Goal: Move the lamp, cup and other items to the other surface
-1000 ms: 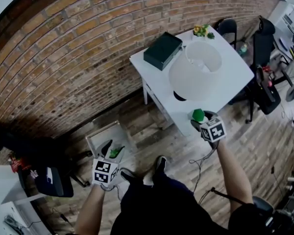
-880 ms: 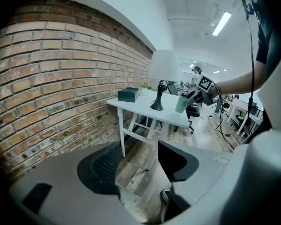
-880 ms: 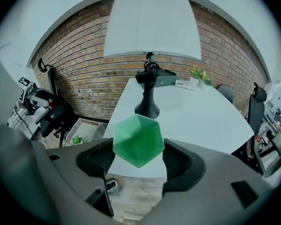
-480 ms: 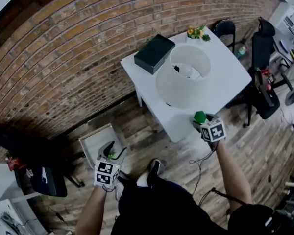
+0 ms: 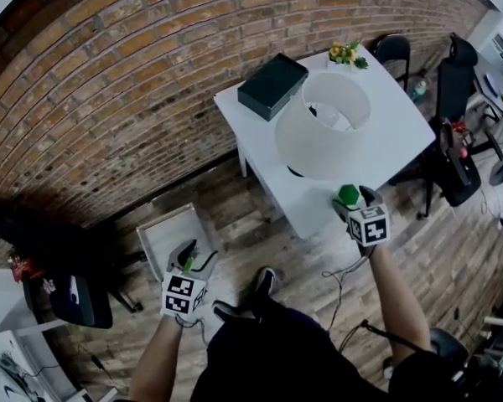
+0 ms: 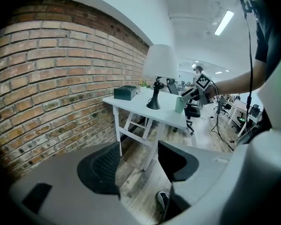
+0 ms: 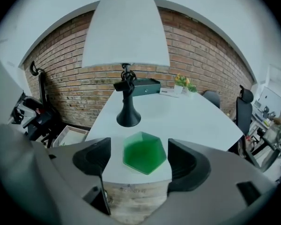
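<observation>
Head view: cup (image 5: 347,195) sits right at the table (image 5: 386,115) edge, between my right tongs (image 5: 353,202), with the lamp (image 5: 323,128) just behind.

Left gripper view: left tongs (image 6: 138,164) spread, empty, over open floor.

Right gripper view: jaws have just been opening, now wide and clear of the cup. If I snag a pad backing out, it could tip off. The only free room is toward me.
</observation>
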`<state>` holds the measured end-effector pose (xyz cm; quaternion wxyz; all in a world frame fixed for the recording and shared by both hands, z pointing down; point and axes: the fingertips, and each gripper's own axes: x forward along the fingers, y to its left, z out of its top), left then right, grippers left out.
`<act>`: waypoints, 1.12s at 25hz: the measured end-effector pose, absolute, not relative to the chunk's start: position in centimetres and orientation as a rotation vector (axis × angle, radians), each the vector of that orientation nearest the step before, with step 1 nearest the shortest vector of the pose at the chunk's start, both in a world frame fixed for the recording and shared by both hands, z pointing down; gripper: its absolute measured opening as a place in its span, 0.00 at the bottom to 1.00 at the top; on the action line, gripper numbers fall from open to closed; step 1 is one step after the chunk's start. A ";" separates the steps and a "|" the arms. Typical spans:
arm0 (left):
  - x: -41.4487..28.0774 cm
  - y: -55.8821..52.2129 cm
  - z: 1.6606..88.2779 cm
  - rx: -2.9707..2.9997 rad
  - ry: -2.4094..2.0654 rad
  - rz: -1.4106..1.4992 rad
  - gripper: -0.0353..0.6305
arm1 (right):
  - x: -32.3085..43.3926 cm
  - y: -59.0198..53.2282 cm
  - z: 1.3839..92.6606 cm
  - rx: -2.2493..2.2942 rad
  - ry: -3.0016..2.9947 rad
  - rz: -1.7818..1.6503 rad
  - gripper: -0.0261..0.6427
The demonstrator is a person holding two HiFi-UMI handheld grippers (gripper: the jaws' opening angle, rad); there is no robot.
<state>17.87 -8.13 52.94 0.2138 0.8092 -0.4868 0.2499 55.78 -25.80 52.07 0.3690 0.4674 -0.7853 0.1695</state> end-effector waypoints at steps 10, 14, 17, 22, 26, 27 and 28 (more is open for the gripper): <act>14.1 -1.3 52.8 2.218 -1.375 0.660 0.42 | 48.1 -21.2 47.0 1.185 -2.089 0.181 0.56; 10.4 1.9 52.1 2.180 -1.438 0.632 0.42 | 44.0 -18.6 46.5 1.130 -2.144 0.179 0.52; 7.1 4.2 51.9 2.159 -1.491 0.610 0.42 | 39.5 -16.1 46.7 1.058 -2.188 0.142 0.52; 1.4 9.1 52.2 2.095 -1.568 0.583 0.42 | 30.6 -11.6 48.9 0.893 -2.245 0.078 0.52; -2.9 13.2 52.7 2.028 -1.634 0.565 0.42 | 23.5 -7.8 49.9 0.746 -2.271 0.028 0.52; -3.9 14.2 52.7 2.012 -1.654 0.560 0.42 | 21.9 -6.9 49.9 0.716 -2.279 0.022 0.51; -4.9 15.0 52.7 1.996 -1.673 0.554 0.42 | 20.4 -6.0 50.1 0.689 -2.288 0.018 0.51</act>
